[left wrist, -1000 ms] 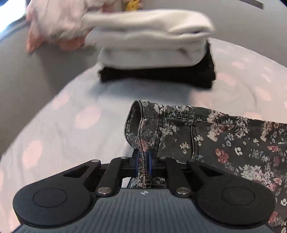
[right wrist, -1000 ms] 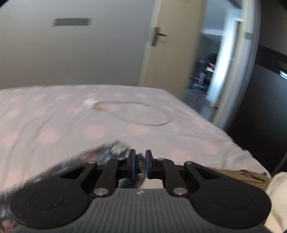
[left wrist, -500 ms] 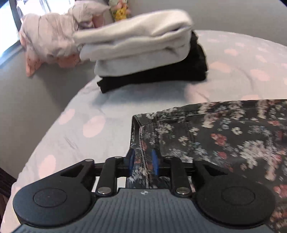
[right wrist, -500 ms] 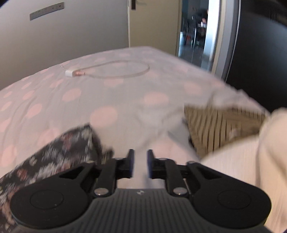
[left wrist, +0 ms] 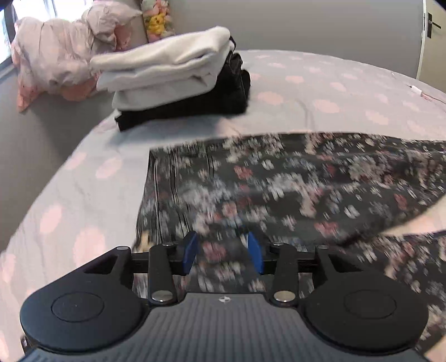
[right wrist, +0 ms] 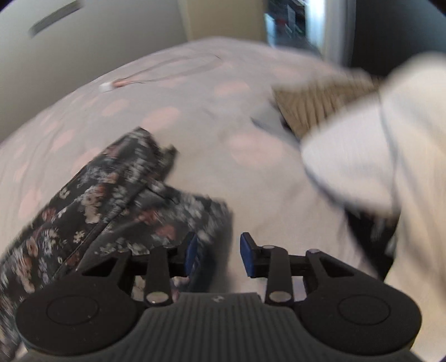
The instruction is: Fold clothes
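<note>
A dark floral garment (left wrist: 278, 178) lies flat on the spotted bedsheet (left wrist: 83, 195), its folded left edge in the left wrist view. My left gripper (left wrist: 222, 252) hangs open just above that garment, with cloth showing between the blue pads but not pinched. In the right wrist view the same floral garment (right wrist: 111, 200) lies bunched at lower left. My right gripper (right wrist: 218, 253) stands open over its end, the left pad above the cloth and the right pad over bare sheet.
A stack of folded white and black clothes (left wrist: 178, 80) sits at the back left. A pink bundle (left wrist: 55, 55) lies behind it. A white garment (right wrist: 376, 156), a striped tan cloth (right wrist: 320, 103) and a cable (right wrist: 156, 75) lie to the right. A doorway (right wrist: 292, 19) is beyond.
Both grippers were shut on the floral garment a second ago; both have let go and opened wide. The garment now lies spread on the bed, and the views have pulled back.
</note>
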Demonstrator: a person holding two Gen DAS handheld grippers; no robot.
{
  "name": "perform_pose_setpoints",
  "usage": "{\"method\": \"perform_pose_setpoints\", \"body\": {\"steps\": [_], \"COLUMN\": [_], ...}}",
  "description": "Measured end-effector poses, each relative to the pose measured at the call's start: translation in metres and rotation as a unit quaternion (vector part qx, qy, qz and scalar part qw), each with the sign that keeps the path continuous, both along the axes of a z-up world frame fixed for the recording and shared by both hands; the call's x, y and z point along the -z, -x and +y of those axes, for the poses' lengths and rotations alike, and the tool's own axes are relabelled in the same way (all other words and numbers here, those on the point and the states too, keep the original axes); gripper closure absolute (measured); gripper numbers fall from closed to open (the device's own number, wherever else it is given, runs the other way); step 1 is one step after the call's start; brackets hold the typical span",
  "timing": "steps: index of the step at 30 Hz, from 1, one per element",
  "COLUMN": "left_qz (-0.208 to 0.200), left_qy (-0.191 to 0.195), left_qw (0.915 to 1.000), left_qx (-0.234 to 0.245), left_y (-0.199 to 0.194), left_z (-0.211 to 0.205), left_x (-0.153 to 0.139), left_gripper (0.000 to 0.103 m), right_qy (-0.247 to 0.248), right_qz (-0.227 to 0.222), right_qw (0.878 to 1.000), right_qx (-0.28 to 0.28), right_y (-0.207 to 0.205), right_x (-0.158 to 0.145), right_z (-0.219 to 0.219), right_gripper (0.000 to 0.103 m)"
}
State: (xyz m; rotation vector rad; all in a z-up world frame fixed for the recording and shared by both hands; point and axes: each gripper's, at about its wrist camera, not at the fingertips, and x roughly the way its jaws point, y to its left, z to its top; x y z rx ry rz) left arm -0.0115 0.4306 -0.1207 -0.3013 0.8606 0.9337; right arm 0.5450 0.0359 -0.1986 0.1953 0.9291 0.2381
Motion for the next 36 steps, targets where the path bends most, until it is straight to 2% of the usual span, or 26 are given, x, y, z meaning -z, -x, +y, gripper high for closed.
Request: {"method": "perform_pose_setpoints", "body": {"steps": [2, 4, 10, 15, 21, 24, 26, 28, 31, 36], "left_qz": [0.003, 0.01, 0.033, 0.052, 0.074, 0.079, 0.081, 0.084, 0.107, 0.173], "left_qy": [0.008, 0.007, -0.003, -0.011, -0.021, -0.005, 0.009, 0.026, 0.046, 0.054], "left_qw": [0.9999, 0.9996, 0.9961, 0.9903, 0.9798, 0.9761, 0.9736, 0.9704, 0.961, 0.9347], "left_qx": [0.008, 0.024, 0.081, 0.128, 0.185, 0.203, 0.213, 0.225, 0.251, 0.305], "left_y": [0.005, 0.006, 0.009, 0.011, 0.014, 0.018, 0.021, 0.026, 0.033, 0.038], "left_z": [-0.007, -0.014, -0.036, -0.055, -0.077, -0.08, -0.082, -0.082, -0.082, -0.092], "left_x": [0.0, -0.002, -0.008, -0.014, -0.02, -0.023, -0.024, -0.026, -0.027, -0.011], "left_gripper": [0.056, 0.056, 0.056, 0.056, 0.056, 0.056, 0.056, 0.056, 0.056, 0.056], "right_qy": [-0.058, -0.056, -0.016, 0.0, 0.016, 0.02, 0.037, 0.059, 0.069, 0.102], "right_qz": [0.024, 0.009, -0.048, -0.056, -0.034, -0.021, -0.017, -0.017, -0.021, -0.052], "right_qw": [0.998, 0.998, 0.998, 0.998, 0.999, 1.0, 0.999, 0.998, 0.997, 0.992], "right_qx": [0.014, 0.008, -0.03, -0.025, 0.0, 0.013, 0.012, 0.01, -0.002, -0.05], "right_y": [-0.001, 0.006, 0.028, 0.05, 0.081, 0.088, 0.093, 0.098, 0.104, 0.12], "right_x": [0.011, 0.003, -0.034, -0.054, -0.037, -0.022, -0.016, -0.016, -0.028, -0.061], "right_z": [-0.01, -0.015, -0.027, -0.076, -0.135, -0.151, -0.154, -0.155, -0.159, -0.159], "right_gripper": [0.066, 0.094, 0.096, 0.096, 0.096, 0.096, 0.093, 0.082, 0.078, 0.074]}}
